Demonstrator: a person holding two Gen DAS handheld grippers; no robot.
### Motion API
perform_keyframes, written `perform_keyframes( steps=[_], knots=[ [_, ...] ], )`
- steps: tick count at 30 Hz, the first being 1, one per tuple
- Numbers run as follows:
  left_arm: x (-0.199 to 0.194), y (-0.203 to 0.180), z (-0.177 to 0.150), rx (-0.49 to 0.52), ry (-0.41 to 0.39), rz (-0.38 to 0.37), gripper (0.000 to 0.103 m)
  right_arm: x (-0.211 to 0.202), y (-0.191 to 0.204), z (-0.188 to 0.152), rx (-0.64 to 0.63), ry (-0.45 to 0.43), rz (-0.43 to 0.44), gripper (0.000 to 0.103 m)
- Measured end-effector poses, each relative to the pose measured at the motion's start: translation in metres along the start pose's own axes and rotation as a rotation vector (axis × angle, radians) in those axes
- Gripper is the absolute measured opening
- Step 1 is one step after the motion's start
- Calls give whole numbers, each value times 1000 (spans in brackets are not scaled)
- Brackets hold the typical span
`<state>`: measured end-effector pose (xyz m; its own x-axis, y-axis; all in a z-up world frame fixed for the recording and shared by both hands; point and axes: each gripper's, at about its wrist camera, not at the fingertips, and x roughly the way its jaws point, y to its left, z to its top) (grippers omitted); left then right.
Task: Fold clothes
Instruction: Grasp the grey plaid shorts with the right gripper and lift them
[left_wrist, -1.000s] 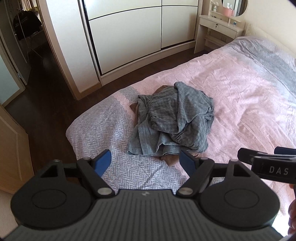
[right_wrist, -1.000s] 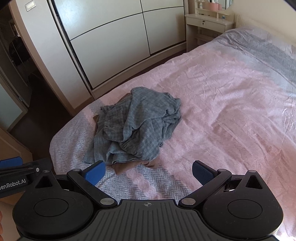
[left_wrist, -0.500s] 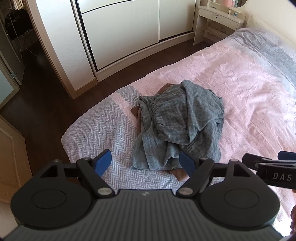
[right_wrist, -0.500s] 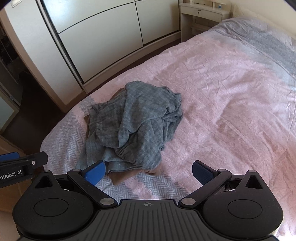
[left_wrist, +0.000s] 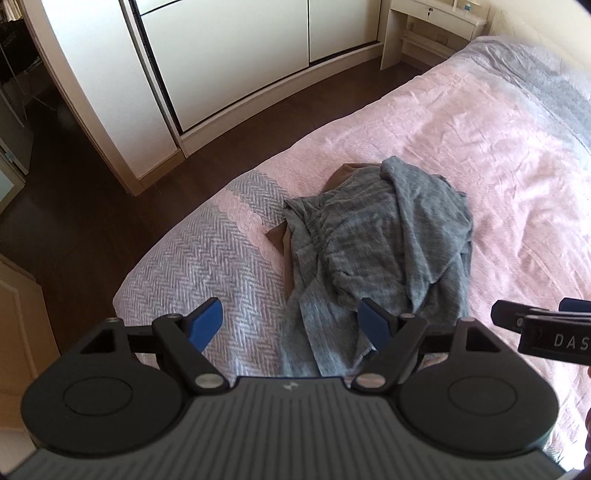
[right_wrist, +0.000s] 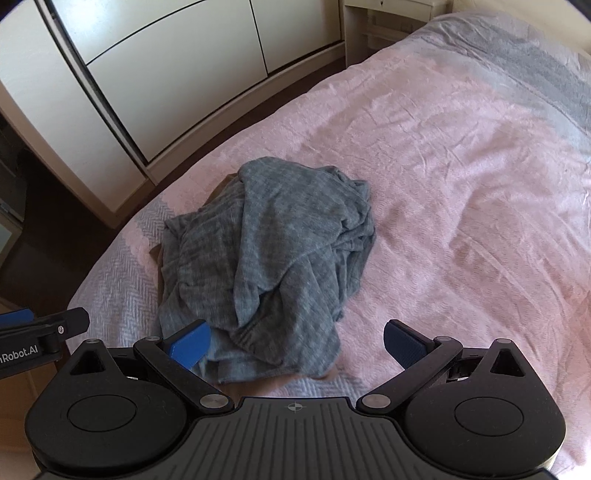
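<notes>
A crumpled grey garment (left_wrist: 373, 247) lies in a heap on the pink bed (left_wrist: 498, 155), near its foot corner; it also shows in the right wrist view (right_wrist: 273, 258). A brown garment (left_wrist: 279, 236) peeks out from under it. My left gripper (left_wrist: 291, 325) is open and empty, just above the heap's near edge. My right gripper (right_wrist: 295, 341) is open and empty, over the heap's near right edge. Each gripper's side shows in the other's view.
The bed's foot has a grey herringbone band (left_wrist: 207, 266). Dark wood floor (left_wrist: 74, 206) lies to the left. A white sliding wardrobe (left_wrist: 229, 55) stands beyond, and a cream bedside table (left_wrist: 432, 26) at the far right.
Both grippers have moved forward and down toward the clothes heap, which now fills more of each view. Both stay open.
</notes>
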<state>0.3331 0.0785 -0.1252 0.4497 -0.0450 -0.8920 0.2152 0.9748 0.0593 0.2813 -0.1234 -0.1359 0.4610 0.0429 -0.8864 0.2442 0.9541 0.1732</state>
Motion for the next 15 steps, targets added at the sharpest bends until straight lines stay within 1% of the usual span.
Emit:
perform_keyframes(
  steps=[4, 7, 11, 12, 13, 14, 15],
  knots=[
    [18, 7, 9, 10, 19, -9, 78, 18, -4, 10, 67, 12, 49, 102],
    [30, 12, 15, 15, 38, -18, 78, 34, -15, 13, 182, 37, 128, 102],
    [46, 19, 23, 15, 55, -35, 78, 53, -28, 14, 321, 47, 260, 100],
    [49, 20, 24, 14, 58, -39, 78, 58, -30, 14, 351, 46, 289, 84],
    [52, 21, 26, 14, 61, -42, 78, 64, -32, 14, 379, 54, 310, 65],
    [55, 23, 28, 13, 64, -46, 78, 71, -34, 15, 409, 71, 326, 62],
    [58, 24, 29, 13, 67, -50, 78, 78, -35, 15, 436, 85, 339, 62]
  ],
)
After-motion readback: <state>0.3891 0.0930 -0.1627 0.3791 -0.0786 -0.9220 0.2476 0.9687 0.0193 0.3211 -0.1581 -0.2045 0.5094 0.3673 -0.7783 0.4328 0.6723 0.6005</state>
